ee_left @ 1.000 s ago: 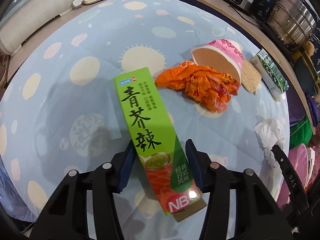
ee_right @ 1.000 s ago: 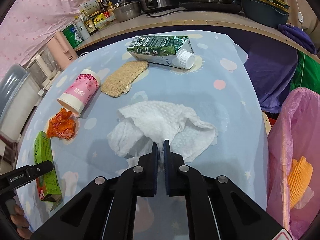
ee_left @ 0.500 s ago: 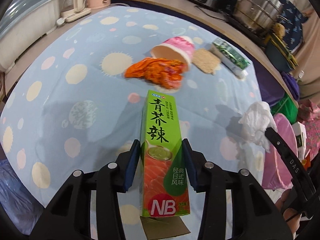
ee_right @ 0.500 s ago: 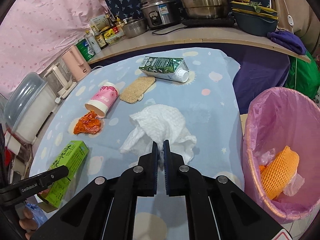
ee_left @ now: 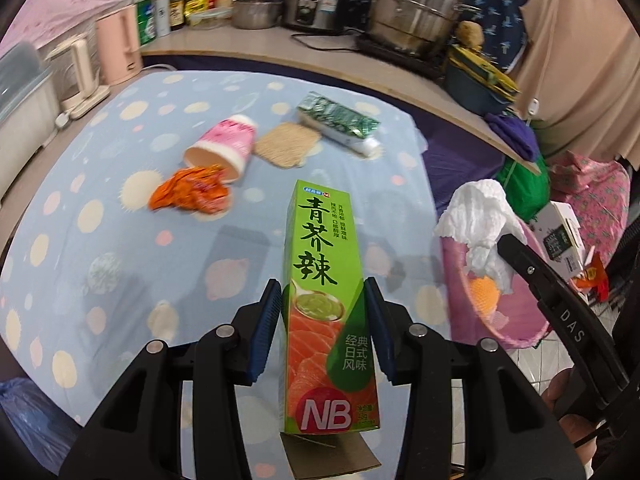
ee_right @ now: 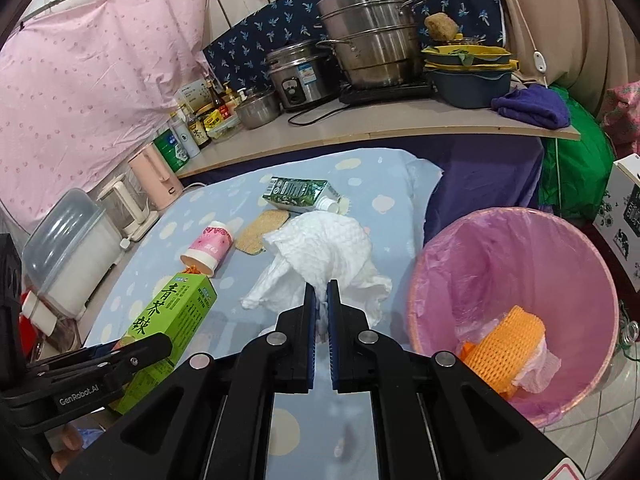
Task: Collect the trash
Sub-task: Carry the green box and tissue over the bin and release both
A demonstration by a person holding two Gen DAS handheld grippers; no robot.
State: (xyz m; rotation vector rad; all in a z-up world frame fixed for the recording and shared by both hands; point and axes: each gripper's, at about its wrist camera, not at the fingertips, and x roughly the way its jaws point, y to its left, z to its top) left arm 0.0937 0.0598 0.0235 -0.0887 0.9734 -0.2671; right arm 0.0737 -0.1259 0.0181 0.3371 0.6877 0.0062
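Note:
My left gripper (ee_left: 322,298) is shut on a green wasabi box (ee_left: 326,276) and holds it in the air above the blue dotted tablecloth (ee_left: 120,280); the box also shows in the right wrist view (ee_right: 172,312). My right gripper (ee_right: 321,292) is shut on a crumpled white paper towel (ee_right: 324,248), lifted off the table beside the pink-lined trash bin (ee_right: 516,248). The towel (ee_left: 476,212) hangs over the bin (ee_left: 520,320) in the left wrist view. An orange net (ee_right: 504,344) lies in the bin.
On the table lie a pink paper cup (ee_left: 224,148), an orange wrapper (ee_left: 188,194), a tan scouring pad (ee_left: 286,144) and a green milk carton (ee_left: 340,122). Pots (ee_right: 368,44), bottles and kettles stand on the counter behind. A white box (ee_left: 560,240) stands past the bin.
Both grippers have risen off the table and moved right toward the bin, the left carrying the green box, the right carrying the paper towel.

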